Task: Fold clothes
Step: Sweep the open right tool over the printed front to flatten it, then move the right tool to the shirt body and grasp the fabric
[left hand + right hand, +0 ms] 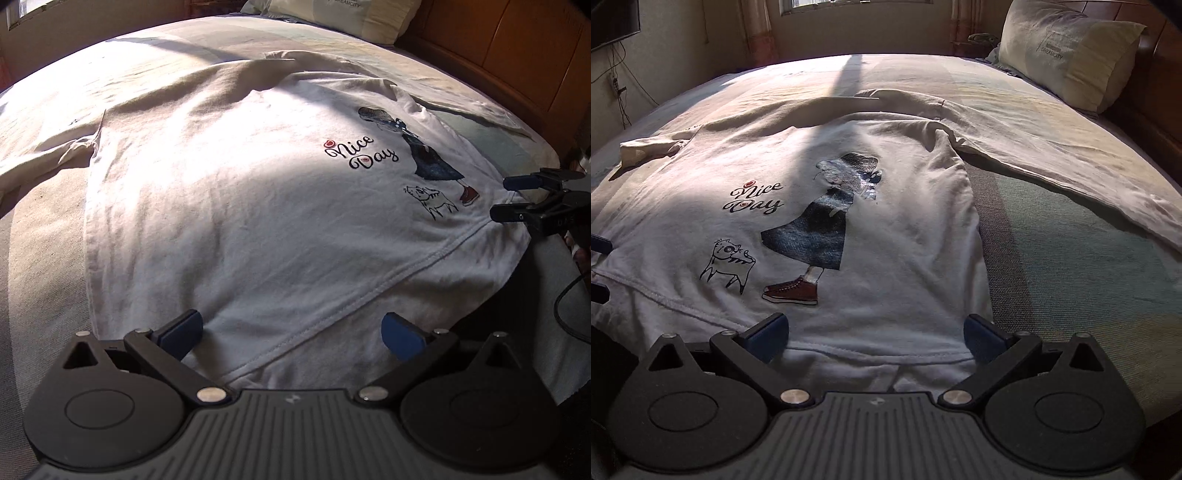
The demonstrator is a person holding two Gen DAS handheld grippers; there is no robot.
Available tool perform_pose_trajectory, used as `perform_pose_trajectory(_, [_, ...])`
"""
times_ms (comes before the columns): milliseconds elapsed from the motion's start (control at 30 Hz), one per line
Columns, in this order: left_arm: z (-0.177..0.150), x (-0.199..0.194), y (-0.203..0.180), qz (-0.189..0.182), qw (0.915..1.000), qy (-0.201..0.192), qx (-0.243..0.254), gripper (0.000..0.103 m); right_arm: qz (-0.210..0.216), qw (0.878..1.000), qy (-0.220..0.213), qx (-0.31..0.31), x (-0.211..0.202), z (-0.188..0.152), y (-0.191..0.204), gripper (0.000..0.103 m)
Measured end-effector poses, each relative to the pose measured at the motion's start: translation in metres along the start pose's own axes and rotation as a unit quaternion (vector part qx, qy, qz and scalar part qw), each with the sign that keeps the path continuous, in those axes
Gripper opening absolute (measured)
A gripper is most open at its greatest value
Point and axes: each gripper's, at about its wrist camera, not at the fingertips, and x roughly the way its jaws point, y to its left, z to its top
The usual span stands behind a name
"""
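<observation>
1. A white long-sleeved shirt point(897, 236) lies front up and spread flat on the bed point(1082, 258), its hem at the near edge and its collar toward the far side.
2. The print on the shirt reads "Nice Day" point(753, 199), with a skirted figure point(827, 221) in red shoes just right of it and a line-drawn cat point(727, 264) below the lettering.
3. One sleeve point(1071, 173) extends from the shirt toward the pillow side and lies flat on the cover; the other sleeve point(650, 147) is bunched beside the shirt on the opposite side.
4. The left gripper point(291, 332) sits at the shirt's hem, jaws spread wide on either side of the hem seam. It has hold of nothing; the cloth lies loose between the blue pads point(400, 334).
5. The right gripper point(875, 334) sits at the hem below the red shoes, jaws likewise wide apart and holding nothing. In the left wrist view it appears at the hem corner nearest the cat, both fingers parted above the cloth.
6. A pillow point(1067, 51) rests against the wooden headboard point(517, 48), well clear of the shirt.
7. A window point(849, 5) stands beyond the shirt's collar; sunlight and a dark shadow band cross the shirt.
8. A black cable point(569, 310) hangs off the bed edge beside the hem.
9. Nothing lies on top of the shirt.
</observation>
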Motion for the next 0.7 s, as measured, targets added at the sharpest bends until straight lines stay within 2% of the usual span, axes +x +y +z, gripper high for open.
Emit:
perform_pose_trajectory(67, [0.005, -0.001, 0.002, 0.024, 0.9997, 0.000, -0.003, 0.102, -0.007, 1.000, 0.006, -0.024, -0.003, 0.000, 0.007, 0.103])
perform_pose_trajectory(167, [0.023, -0.005, 0.002, 0.050, 0.9986, -0.017, 0.007, 0.102, 0.006, 0.999, -0.009, -0.040, 0.003, 0.021, 0.014, 0.103])
perform_pose_trajectory(367, [0.080, 0.006, 0.008, 0.040, 0.9979, -0.049, 0.015, 0.102, 0.030, 0.996, -0.039, -0.071, 0.016, 0.065, 0.028, 0.103])
perform_pose_trajectory(433, [0.100, 0.020, 0.014, 0.037, 0.9976, -0.055, 0.018, 0.102, 0.038, 0.995, -0.040, -0.085, 0.040, 0.086, 0.030, 0.103])
perform_pose_trajectory(600, [0.131, 0.075, 0.035, 0.033, 0.9985, -0.032, 0.031, 0.102, 0.058, 0.990, -0.041, -0.121, 0.097, 0.137, 0.036, 0.103])
perform_pose_trajectory(667, [0.134, 0.095, 0.047, 0.022, 0.9995, -0.006, 0.022, 0.102, 0.055, 0.989, -0.012, -0.140, 0.122, 0.146, 0.038, 0.103])
perform_pose_trajectory(700, [0.132, 0.099, 0.052, 0.014, 0.9997, -0.006, 0.017, 0.103, 0.056, 0.988, 0.004, -0.146, 0.134, 0.150, 0.038, 0.103])
